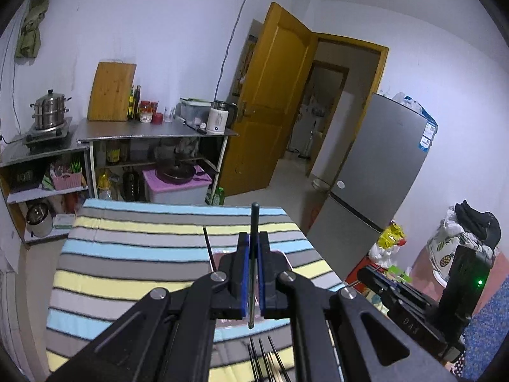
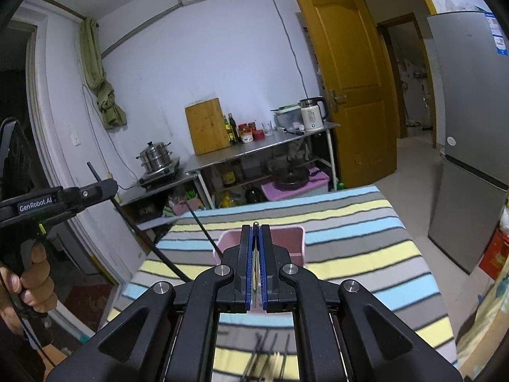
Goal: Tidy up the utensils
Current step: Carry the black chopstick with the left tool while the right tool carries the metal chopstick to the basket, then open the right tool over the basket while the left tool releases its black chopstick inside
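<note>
Striped cloth (image 2: 366, 222) covers the table, pink bin (image 2: 297, 238) ahead.
Loose chopsticks (image 1: 265, 359) lie near its front edge. The left gripper (image 1: 253, 273) is clamped on a slim black chopstick (image 1: 254, 222), raised above the table; the right gripper (image 2: 255, 254) pinches a pale chopstick (image 2: 255, 267) before the bin, where another dark stick (image 2: 203, 226) leans.

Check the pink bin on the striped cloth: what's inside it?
One dark chopstick leans out over the rim of the pink bin; the inner back wall shows, otherwise bare. The right gripper, shut on a pale chopstick, covers the bin's floor and front, so any other contents are hidden.
</note>
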Available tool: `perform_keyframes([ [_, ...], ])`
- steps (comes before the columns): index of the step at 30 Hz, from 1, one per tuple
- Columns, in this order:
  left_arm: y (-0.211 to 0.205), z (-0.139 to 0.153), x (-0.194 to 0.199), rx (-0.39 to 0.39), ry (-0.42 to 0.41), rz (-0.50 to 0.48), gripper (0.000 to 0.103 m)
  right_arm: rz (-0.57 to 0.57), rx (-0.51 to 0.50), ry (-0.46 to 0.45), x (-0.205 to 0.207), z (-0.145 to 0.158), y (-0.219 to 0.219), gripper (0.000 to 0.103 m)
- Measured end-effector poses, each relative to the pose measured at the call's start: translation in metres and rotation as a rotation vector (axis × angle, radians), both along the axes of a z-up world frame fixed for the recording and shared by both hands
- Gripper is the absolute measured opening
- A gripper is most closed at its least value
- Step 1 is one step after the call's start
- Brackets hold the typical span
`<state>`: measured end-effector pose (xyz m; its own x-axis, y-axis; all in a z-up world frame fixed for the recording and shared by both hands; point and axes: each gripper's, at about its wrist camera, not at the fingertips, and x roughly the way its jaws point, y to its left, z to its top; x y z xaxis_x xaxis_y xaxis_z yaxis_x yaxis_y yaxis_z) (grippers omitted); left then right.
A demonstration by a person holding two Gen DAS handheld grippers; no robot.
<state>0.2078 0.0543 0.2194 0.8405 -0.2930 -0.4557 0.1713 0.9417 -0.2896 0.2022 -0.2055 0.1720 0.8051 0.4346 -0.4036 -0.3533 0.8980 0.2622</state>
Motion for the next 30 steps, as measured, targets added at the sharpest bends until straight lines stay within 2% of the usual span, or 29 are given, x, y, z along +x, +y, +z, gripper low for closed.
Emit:
perform_keyframes([
  [5, 0.003, 0.001, 0.017, -0.003, -0.01, 0.006, 0.005, 0.007, 0.014, -0.009, 0.017, 0.001, 0.009, 0.004],
  [13, 0.007, -0.016, 0.045, -0.018, 0.016, 0.021, 0.005, 0.011, 0.031, 0.005, 0.042, -0.007, 0.023, 0.004],
  [30, 0.001, -0.081, 0.081, -0.045, 0.141, 0.004, 0.005, 0.032, 0.03, 0.143, 0.078, -0.073, 0.037, 0.004],
])
